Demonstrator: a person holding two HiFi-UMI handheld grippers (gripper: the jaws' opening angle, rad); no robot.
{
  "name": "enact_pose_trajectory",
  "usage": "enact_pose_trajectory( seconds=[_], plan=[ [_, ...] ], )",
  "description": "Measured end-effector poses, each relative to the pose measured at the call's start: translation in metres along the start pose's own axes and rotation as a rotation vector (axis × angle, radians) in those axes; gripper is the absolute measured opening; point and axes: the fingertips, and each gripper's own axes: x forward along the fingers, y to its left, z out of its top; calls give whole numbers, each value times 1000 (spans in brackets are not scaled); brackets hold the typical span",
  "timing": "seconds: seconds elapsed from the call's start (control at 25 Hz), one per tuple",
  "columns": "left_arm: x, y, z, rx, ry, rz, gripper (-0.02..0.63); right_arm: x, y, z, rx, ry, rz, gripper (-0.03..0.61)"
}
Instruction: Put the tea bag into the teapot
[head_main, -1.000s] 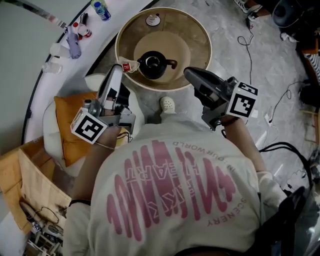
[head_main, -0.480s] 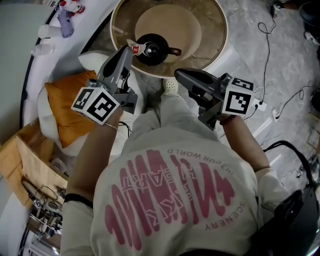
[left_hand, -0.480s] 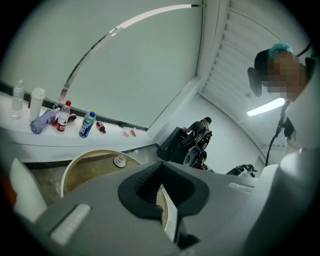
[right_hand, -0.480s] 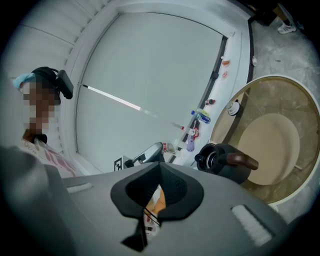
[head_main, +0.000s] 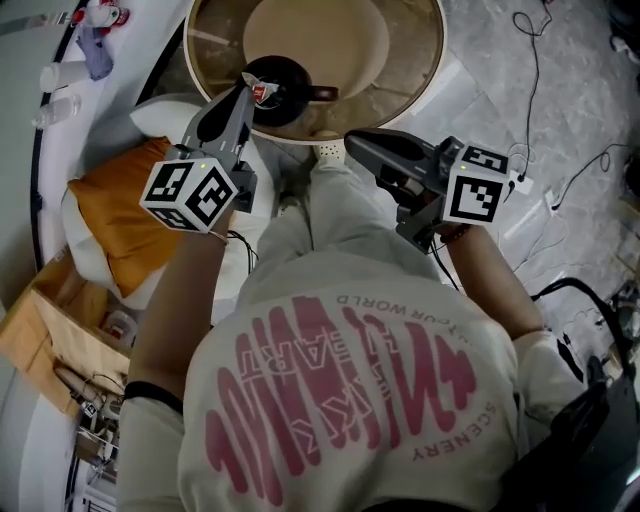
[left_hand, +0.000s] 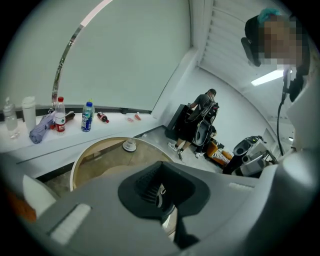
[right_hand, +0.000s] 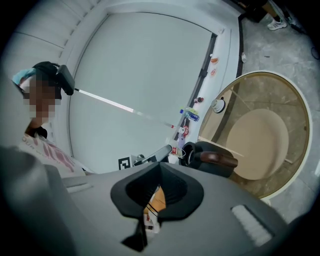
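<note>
Hanging at the tip of the left claw (head_main: 247, 93), whose jaws are pressed together on it, the tea bag (head_main: 263, 92) is just over the near rim of the black teapot (head_main: 290, 85). I think the claw should go a little forward, above the opening, before it lets go. The right claw (head_main: 352, 141), closed and empty, is held apart, near the edge of the round tabletop (head_main: 425, 70).

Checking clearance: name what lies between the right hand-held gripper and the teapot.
Only bare tabletop separates right hand-held gripper from teapot, per the head view.
</note>
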Motion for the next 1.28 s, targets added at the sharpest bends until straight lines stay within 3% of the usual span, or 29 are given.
enact_pose_trajectory(
  seconds=[0.16,0.52,0.72,0.96,1.28],
  plan=[
    [12,10,-18,65,81,51,12,-5,-12,-1,28,-15,-19,6],
    [27,15,-44,250,255,77,12,3,-10,-8,70,19,15,6],
    [30,14,-62,311,375,87,12,2,-13,-11,83,28,19,6],
    [31,8,-63,304,389,77,15,3,-13,-11,92,31,29,6],
    [31,0,-65,296,389,46,106,3,-13,-12,94,37,33,6]
  ],
)
